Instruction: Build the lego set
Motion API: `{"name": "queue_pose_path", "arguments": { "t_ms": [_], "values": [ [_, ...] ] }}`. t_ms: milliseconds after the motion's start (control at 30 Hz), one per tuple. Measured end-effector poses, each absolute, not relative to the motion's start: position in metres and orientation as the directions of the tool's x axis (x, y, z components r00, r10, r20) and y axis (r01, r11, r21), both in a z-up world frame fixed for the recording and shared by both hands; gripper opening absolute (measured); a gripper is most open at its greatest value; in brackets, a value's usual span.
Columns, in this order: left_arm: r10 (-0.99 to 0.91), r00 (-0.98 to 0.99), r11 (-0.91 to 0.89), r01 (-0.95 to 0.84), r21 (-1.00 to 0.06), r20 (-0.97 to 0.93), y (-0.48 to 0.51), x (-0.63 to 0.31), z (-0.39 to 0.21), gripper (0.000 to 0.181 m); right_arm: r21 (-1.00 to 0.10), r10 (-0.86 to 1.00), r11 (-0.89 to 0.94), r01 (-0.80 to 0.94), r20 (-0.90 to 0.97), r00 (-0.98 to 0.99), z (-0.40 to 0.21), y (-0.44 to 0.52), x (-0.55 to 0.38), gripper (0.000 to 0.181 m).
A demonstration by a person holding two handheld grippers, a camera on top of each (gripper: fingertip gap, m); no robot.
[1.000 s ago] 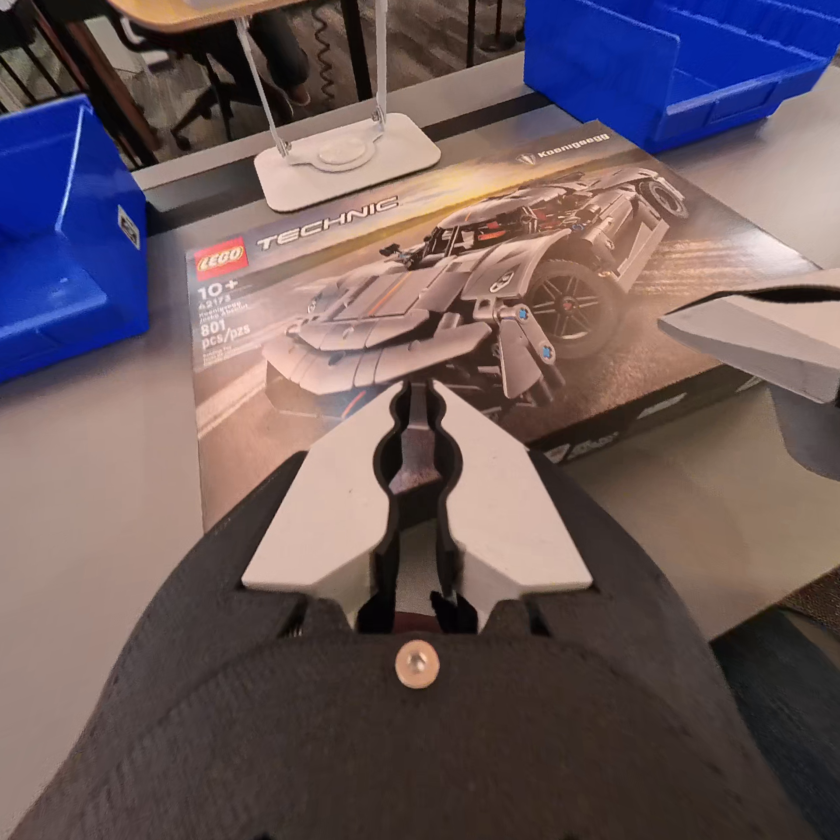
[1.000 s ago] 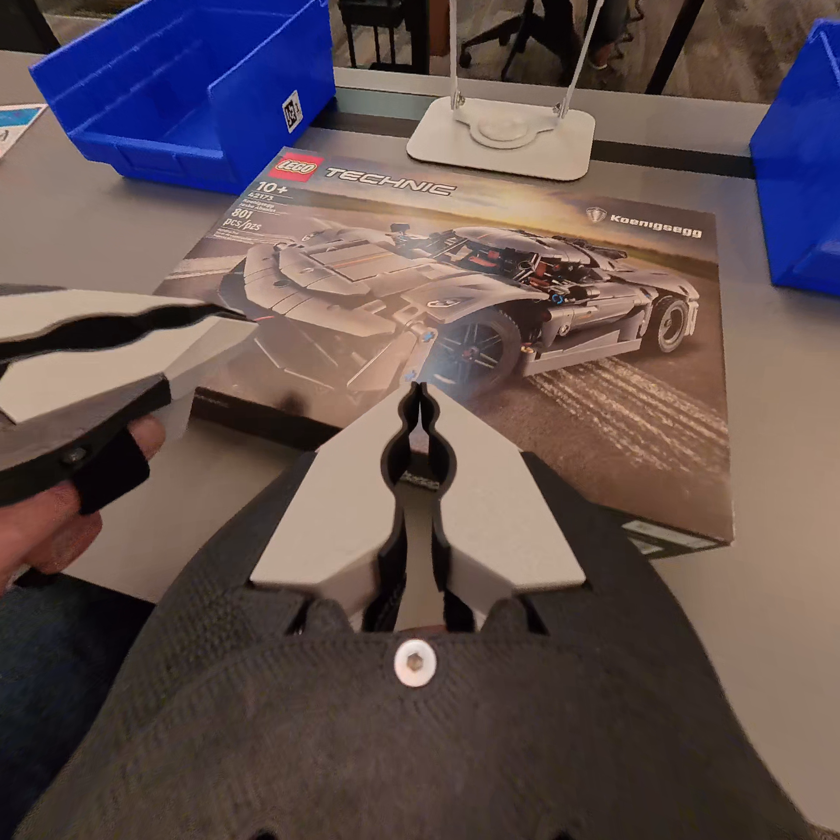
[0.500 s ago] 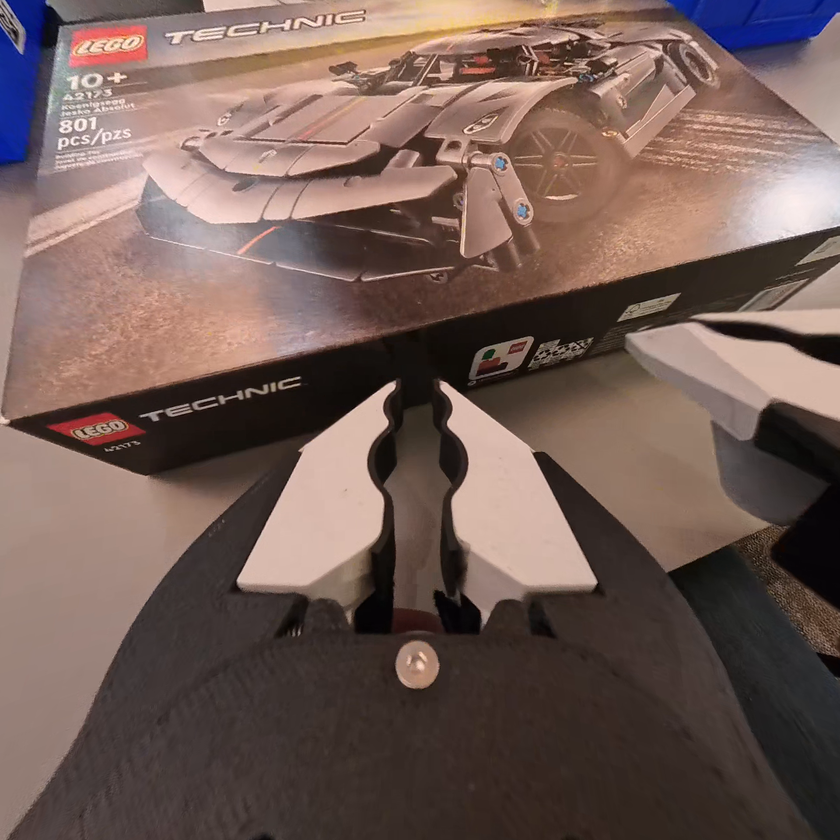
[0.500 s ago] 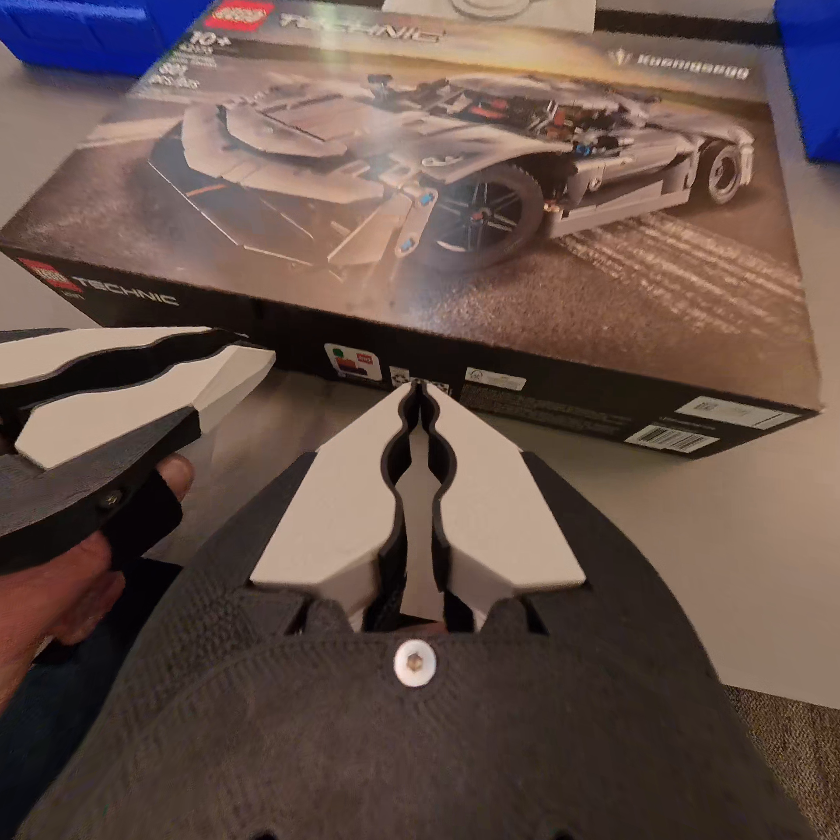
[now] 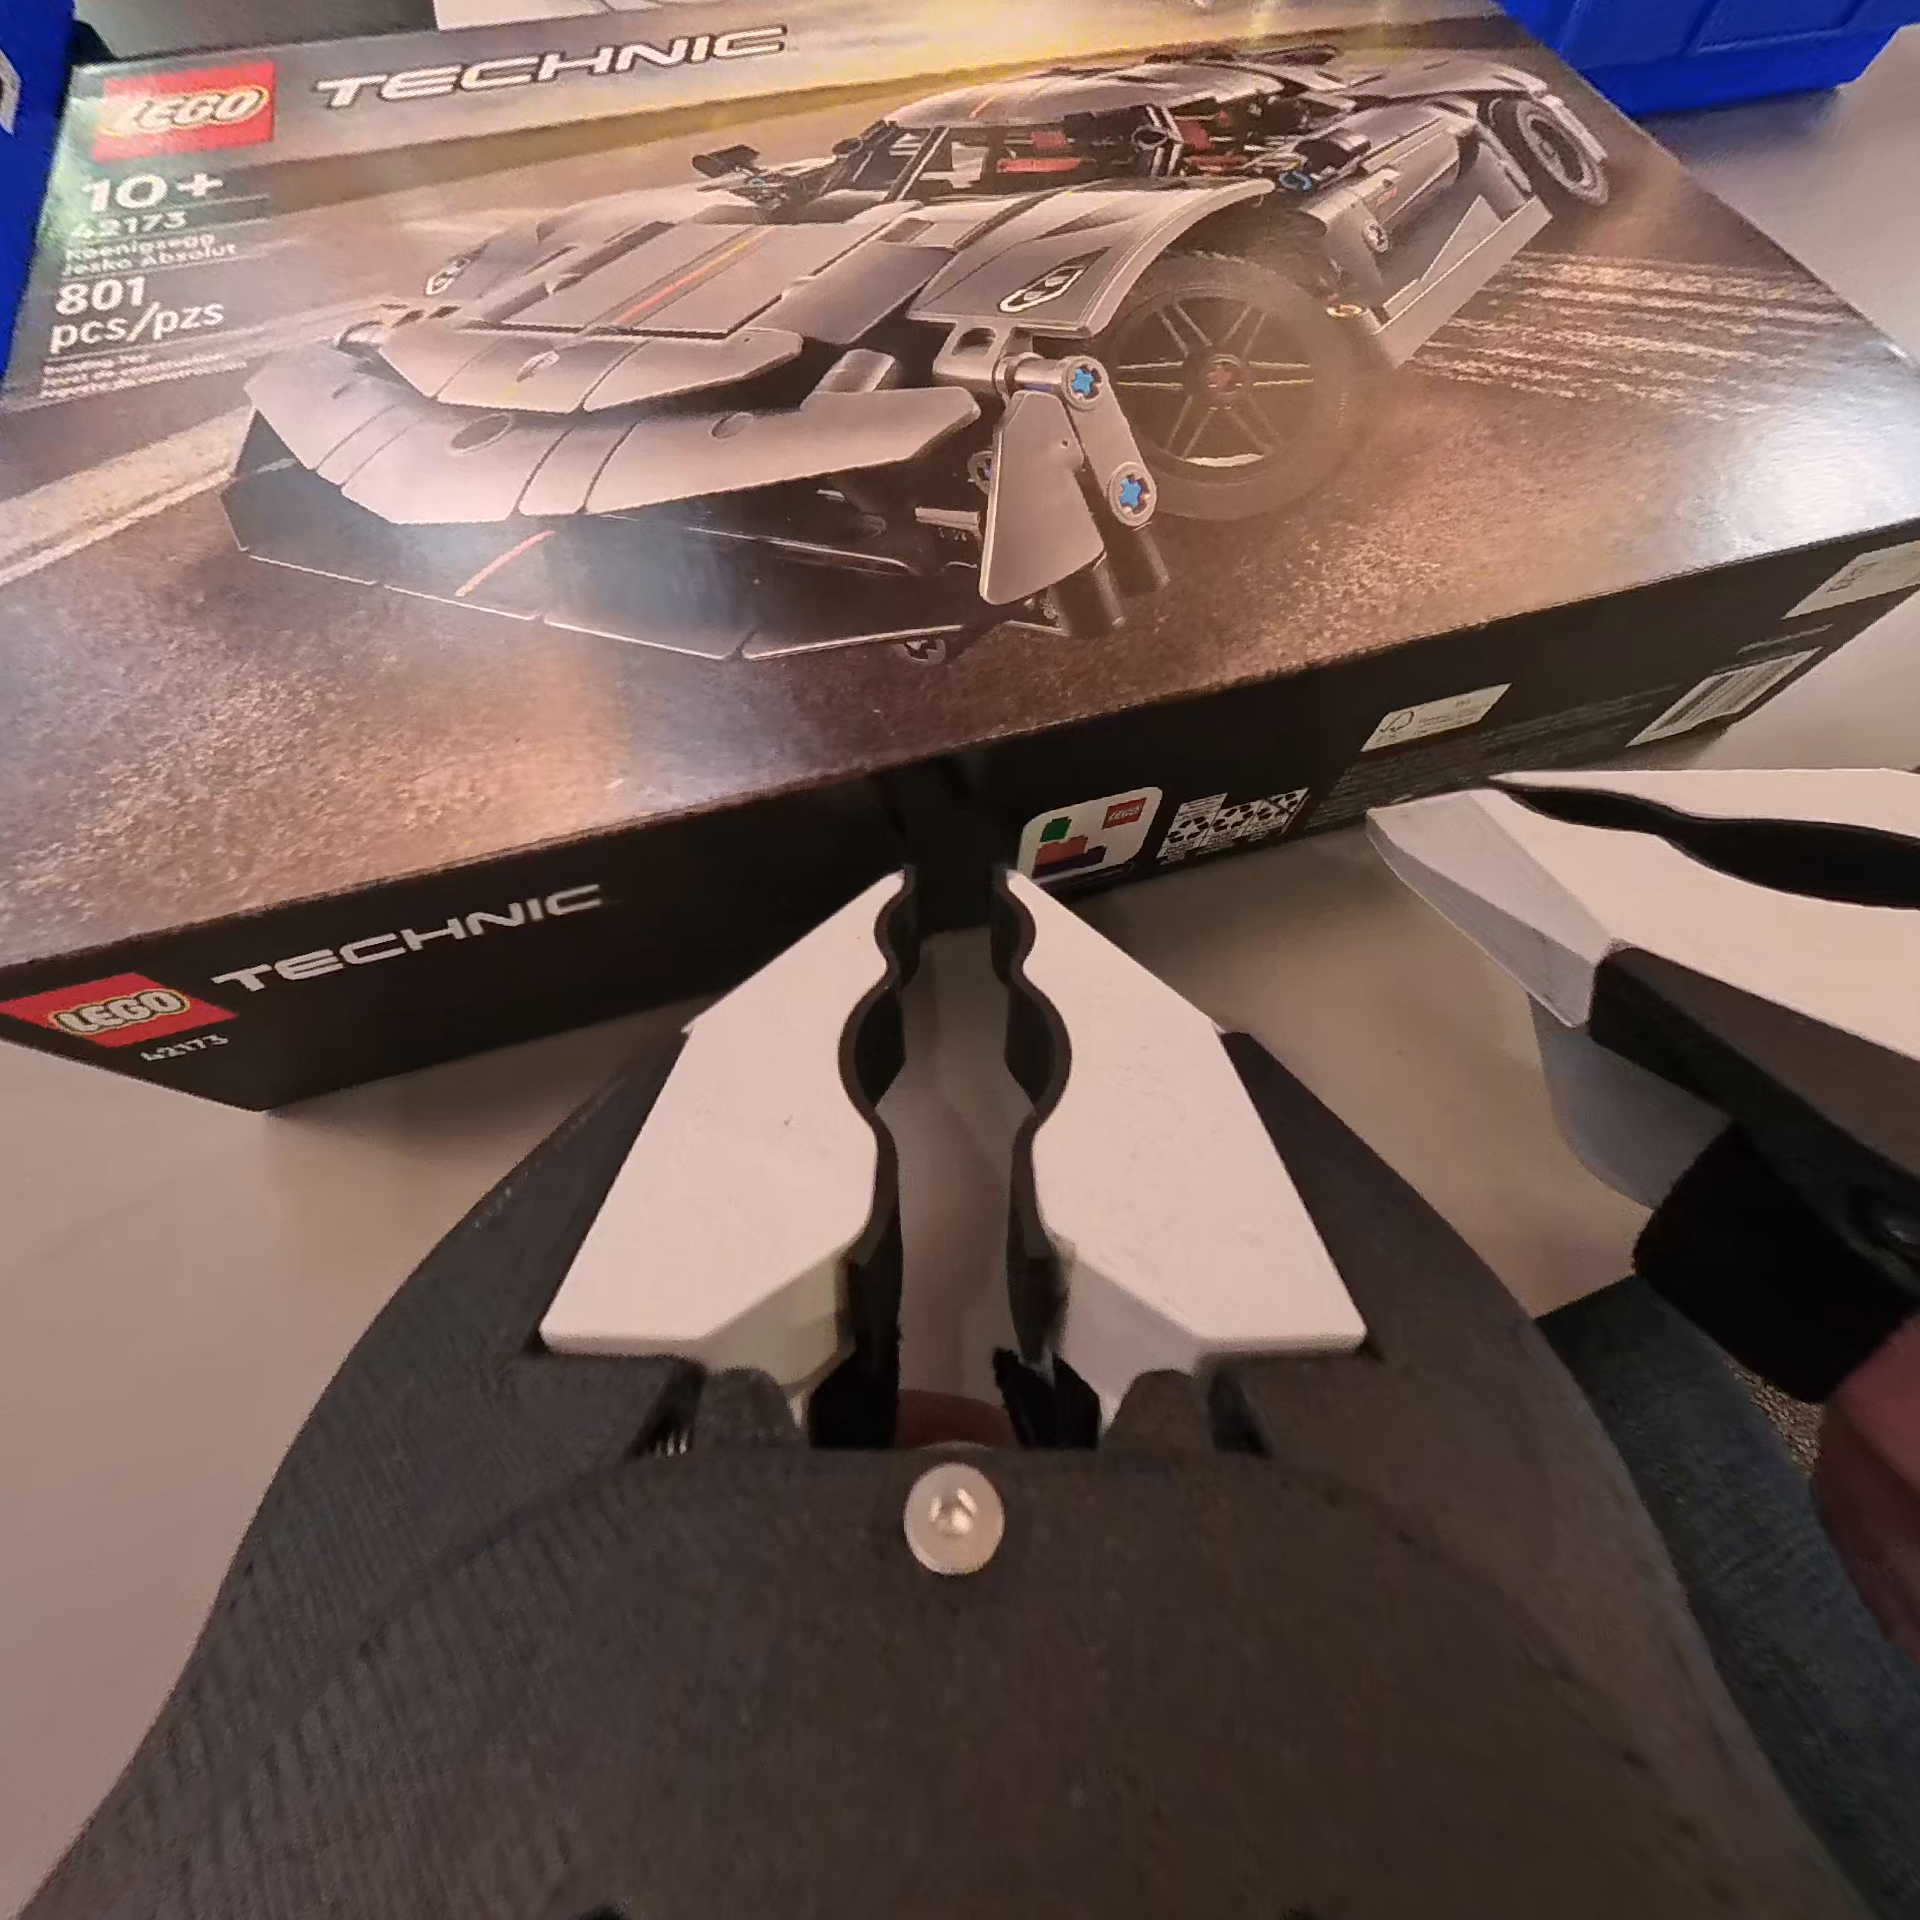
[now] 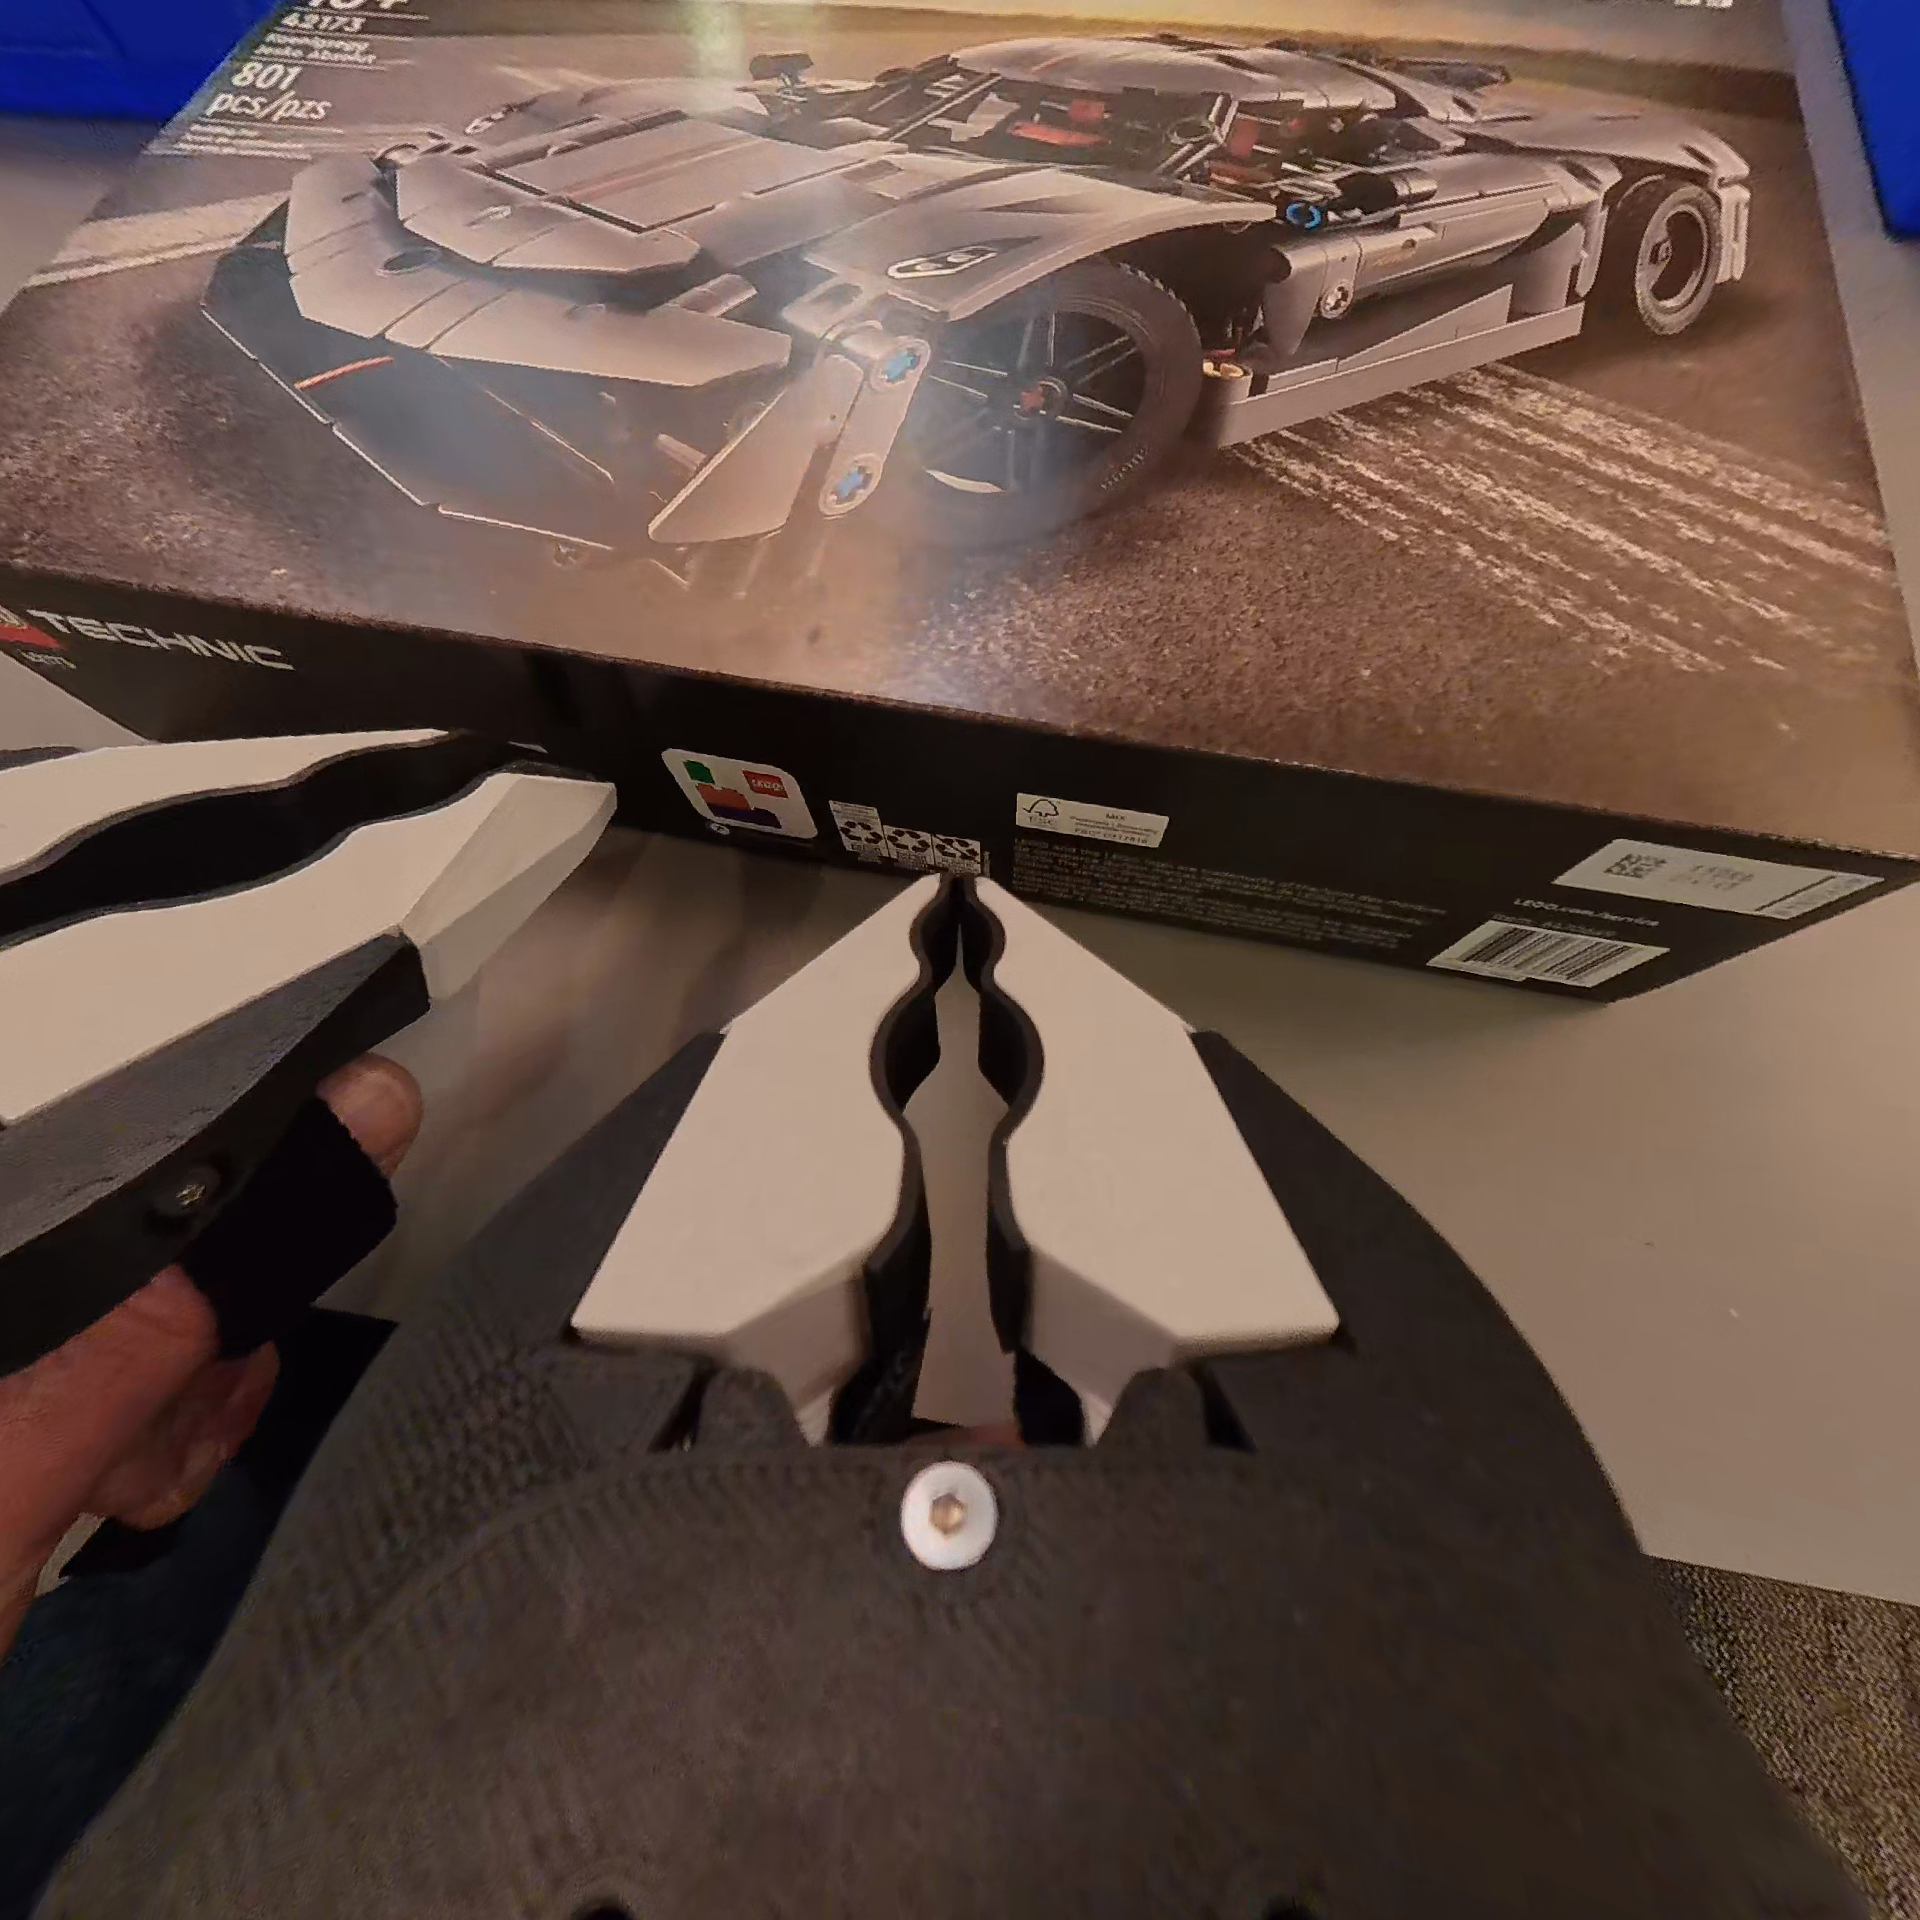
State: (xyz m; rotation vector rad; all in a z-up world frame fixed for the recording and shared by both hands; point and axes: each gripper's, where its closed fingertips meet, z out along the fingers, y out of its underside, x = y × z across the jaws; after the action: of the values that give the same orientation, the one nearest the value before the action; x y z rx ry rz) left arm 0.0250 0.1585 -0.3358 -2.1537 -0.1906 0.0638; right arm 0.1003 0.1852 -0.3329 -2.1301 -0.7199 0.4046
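The lego set is a sealed flat box [image 5: 727, 364] with a grey car pictured on its lid, lying on the grey table [image 5: 208, 1247]. My left gripper [image 5: 953, 894] is low at the middle of the box's black front side, with a narrow gap between its tips and nothing in it. My right gripper [image 6: 954, 888] is shut and empty, its tips close to the same front side of the box [image 6: 1039, 520], further right. Each gripper shows in the other's view: the right one [image 5: 1392, 842], the left one [image 6: 530, 769].
Blue bins stand beyond the box at the far right [image 5: 1714, 42] and the far left [image 6: 104, 42]. The table's near edge runs just under the grippers, with carpet [image 6: 1818, 1662] below. A hand [image 6: 364, 1101] holds the left gripper. The grippers' ends are close to 8 centimeters from one another.
Both grippers have come down from above the box lid to table height. They have closed in on the box's front side. Neither has taken hold of anything.
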Motion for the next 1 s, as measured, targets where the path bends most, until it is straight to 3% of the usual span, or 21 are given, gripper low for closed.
{"name": "queue_pose_path", "arguments": {
  "t_ms": [33,467,733,1000],
  "values": [
    [0.161,0.987,-0.549,0.114,-0.828,0.03,0.158,0.026,-0.337,0.01,-0.797,0.621,-0.488,0.357,-0.029,0.784,-0.334,0.185,0.101,0.0],
    [0.155,0.987,-0.548,0.126,-0.827,0.048,0.155,0.031,-0.344,0.01,-0.804,0.616,-0.486,0.342,-0.037,0.787,-0.333,0.184,0.1,0.0],
    [0.162,0.986,-0.467,0.099,-0.879,0.025,0.146,0.034,-0.329,0.01,-0.879,0.58,-0.421,0.225,-0.07,0.811,-0.304,0.18,0.098,0.0],
    [0.161,0.987,-0.431,0.089,-0.898,0.021,0.12,0.05,-0.324,0.011,-0.886,0.576,-0.408,0.22,-0.064,0.815,-0.324,0.141,0.095,0.0]
  ]
}}
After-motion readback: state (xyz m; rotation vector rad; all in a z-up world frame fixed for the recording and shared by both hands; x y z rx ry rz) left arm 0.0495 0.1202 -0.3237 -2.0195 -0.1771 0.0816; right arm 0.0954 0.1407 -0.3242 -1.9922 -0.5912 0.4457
